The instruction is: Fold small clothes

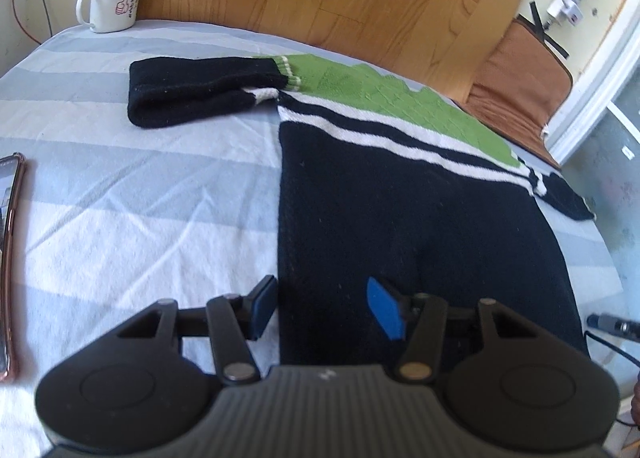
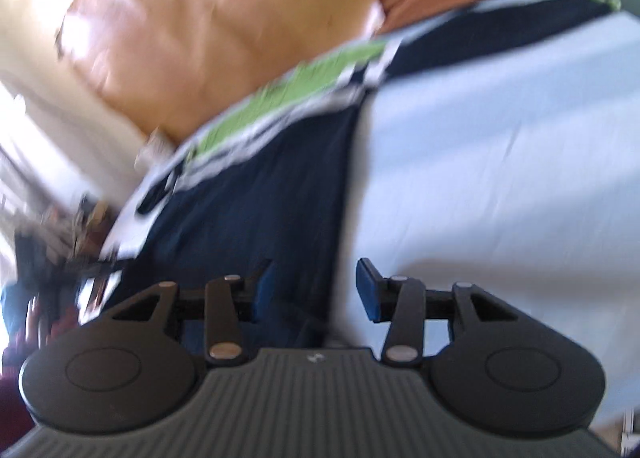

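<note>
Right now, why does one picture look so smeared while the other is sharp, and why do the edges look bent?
Right wrist view: motion blur smears the black, green and white knitted sweater and the striped bed sheet; only the right hand-held gripper stays crisp. Left wrist view: sharp, with soft daylight and faint shadows; the fisheye lens curves the bed edge and the white enamel mug.

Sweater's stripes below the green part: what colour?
White, on the black sweater, clearest in the left wrist view.
</note>
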Motion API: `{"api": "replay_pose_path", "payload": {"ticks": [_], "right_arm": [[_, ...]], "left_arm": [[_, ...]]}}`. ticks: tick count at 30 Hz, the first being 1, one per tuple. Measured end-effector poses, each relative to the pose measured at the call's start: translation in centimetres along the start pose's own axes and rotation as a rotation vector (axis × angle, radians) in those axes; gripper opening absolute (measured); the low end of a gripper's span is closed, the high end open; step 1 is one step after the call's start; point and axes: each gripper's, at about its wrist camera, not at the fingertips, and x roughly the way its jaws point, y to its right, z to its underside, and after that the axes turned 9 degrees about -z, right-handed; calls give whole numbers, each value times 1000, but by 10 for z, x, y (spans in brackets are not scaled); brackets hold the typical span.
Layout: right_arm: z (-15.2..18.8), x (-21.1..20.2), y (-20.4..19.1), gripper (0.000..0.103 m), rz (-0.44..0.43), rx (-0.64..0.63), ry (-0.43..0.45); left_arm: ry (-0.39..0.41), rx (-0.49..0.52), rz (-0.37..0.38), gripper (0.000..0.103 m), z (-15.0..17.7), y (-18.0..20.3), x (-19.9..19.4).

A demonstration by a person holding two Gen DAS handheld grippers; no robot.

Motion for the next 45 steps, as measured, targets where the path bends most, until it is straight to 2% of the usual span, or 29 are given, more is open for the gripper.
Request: {"api": "replay_pose_path", "payload": {"ticks": [2, 7, 12, 14, 15, 16, 17, 18, 20, 22, 25, 26, 27, 29, 31, 33, 35, 37, 38, 39, 43, 45], "right_arm": [[11, -11, -9, 48, 10, -17, -40], [28, -44, -14, 50, 54, 4, -8], [17, -16, -6, 55, 22, 31, 43], [18, 2, -5, 55, 31, 21, 23], [21, 7, -6, 56, 18, 7, 33], [21, 14, -10, 54, 5, -10, 32], [22, 18, -15, 38, 4, -28, 14], [22, 22, -20, 11, 33, -64, 1], [18, 17, -25, 10, 70, -119, -1], [9, -5, -25, 10, 88, -134, 49], [3, -28, -18, 10, 192, -146, 87], [3, -27, -12, 9, 207, -123, 73], [5, -22, -6, 3, 230, -102, 46], [10, -9, 5, 4, 241, -78, -26], [5, -13, 4, 8, 228, -86, 2], [-9, -27, 4, 11, 228, -86, 85], [-27, -35, 8, 14, 221, -59, 158], [-46, -38, 13, 17, 227, -38, 225], [-55, -38, 19, 22, 225, -25, 255], [-64, -39, 29, 27, 224, -3, 284], [-98, -38, 75, 30, 224, 158, 409], [-112, -42, 101, 34, 221, 250, 461]], "left_arm": [[-8, 6, -1, 51, 4, 1, -2], [-12, 18, 13, 50, 10, 4, -9], [-12, 6, 26, 48, 15, 3, -12], [-9, -3, 32, 38, 17, 3, -13], [-11, -5, 35, 29, 18, 3, -13], [-15, -8, 35, 19, 20, 3, -12], [-22, -9, 34, 13, 21, 4, -11], [-21, -7, 29, 12, 22, 5, -12], [-1, 6, 12, 11, 23, 8, -17], [26, 19, -15, 10, 23, 9, -26], [37, 19, -38, 10, 21, 1, -35], [24, 16, -24, 10, 21, -1, -35], [17, 25, -32, 10, 22, 0, -33], [1, 66, -94, 11, 26, 5, -26], [-12, 82, -103, 14, 30, 6, -24], [-11, 92, -82, 16, 29, 4, -31], [44, 90, -86, 25, 24, -1, -43], [104, 70, -89, 26, 14, -6, -54], [128, 55, -78, 26, 8, -8, -57], [147, 42, -65, 26, 1, -8, -58], [189, 44, 5, 26, -25, 12, -47], [191, 65, 39, 26, -36, 31, -35]]}}
